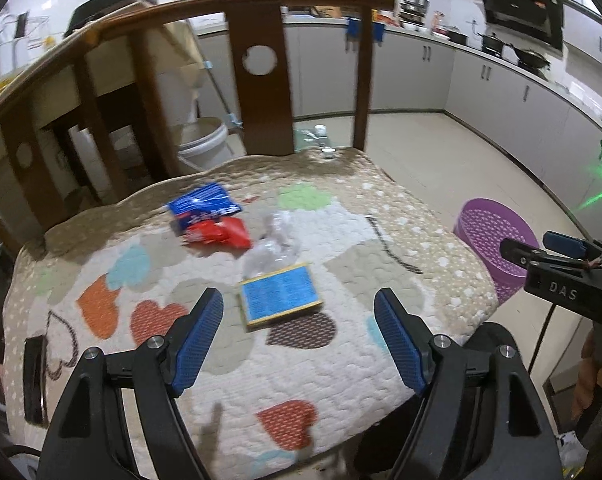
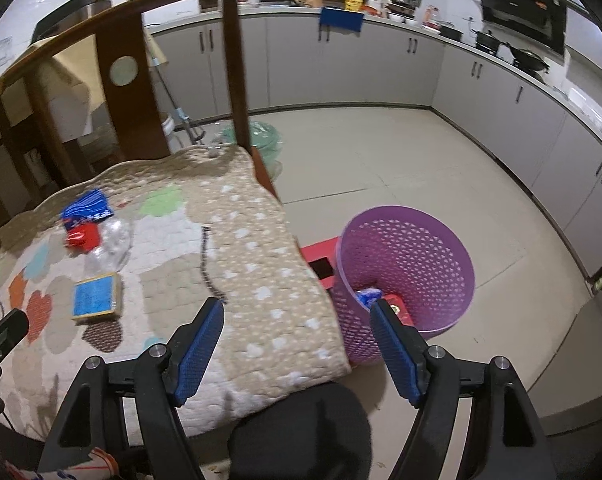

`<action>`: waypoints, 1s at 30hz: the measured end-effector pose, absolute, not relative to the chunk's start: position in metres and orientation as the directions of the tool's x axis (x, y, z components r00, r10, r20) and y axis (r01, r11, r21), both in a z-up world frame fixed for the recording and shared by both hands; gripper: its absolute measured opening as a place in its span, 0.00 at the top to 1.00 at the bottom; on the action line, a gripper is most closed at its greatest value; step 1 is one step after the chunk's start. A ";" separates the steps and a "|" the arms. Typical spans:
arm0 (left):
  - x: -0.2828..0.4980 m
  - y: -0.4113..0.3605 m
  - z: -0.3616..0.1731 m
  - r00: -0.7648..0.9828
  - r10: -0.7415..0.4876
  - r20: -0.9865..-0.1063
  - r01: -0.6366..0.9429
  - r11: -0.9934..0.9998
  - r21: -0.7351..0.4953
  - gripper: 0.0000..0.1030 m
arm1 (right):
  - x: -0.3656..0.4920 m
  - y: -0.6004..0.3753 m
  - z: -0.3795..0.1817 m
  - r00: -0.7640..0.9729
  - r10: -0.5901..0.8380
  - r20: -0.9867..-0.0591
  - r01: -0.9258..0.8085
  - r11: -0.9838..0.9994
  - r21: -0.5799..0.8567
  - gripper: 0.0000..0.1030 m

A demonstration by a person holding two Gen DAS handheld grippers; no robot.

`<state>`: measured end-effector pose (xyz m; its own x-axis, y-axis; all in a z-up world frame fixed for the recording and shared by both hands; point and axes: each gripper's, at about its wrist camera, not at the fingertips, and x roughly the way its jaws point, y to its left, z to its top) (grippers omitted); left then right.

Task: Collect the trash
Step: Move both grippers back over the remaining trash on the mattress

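Left wrist view first: nearest the lens, the left gripper (image 1: 299,316) hangs over a quilted cushion (image 1: 401,220) with its blue pads spread apart and nothing between them. Just past the fingertips a small blue box with a yellow edge (image 1: 281,298) lies flat on the cushion. Touching its far side is a crumpled clear plastic wrapper (image 1: 273,246). Beyond that sit a red packet (image 1: 221,234) and, against it on the far side, a blue packet (image 1: 203,202). At the right edge, part of the right gripper (image 1: 541,254) shows beside the cushion. A purple basket (image 1: 497,236) stands on the floor past the cushion's right edge. Behind the cushion rises a wooden chair back (image 1: 265,80), then a white bucket (image 1: 203,142) and grey kitchen cabinets (image 1: 501,92).

Right wrist view: the right gripper (image 2: 297,316) is also released, its pads wide apart and empty, held above the cushion's right corner (image 2: 269,280). The purple basket (image 2: 421,240) is just beside that corner, and inside it lie a blue scrap (image 2: 369,296) and something red (image 2: 399,308). A red mat (image 2: 317,250) lies on the floor between cushion and basket.
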<state>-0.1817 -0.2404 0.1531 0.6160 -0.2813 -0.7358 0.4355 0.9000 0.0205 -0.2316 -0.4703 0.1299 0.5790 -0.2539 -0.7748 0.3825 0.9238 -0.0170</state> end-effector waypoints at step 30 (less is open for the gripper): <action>-0.117 -0.097 0.084 0.562 -0.056 -0.825 0.119 0.993 0.014 0.24 | -0.197 -0.420 0.070 0.502 -0.093 -0.860 0.270 0.961 0.054 0.20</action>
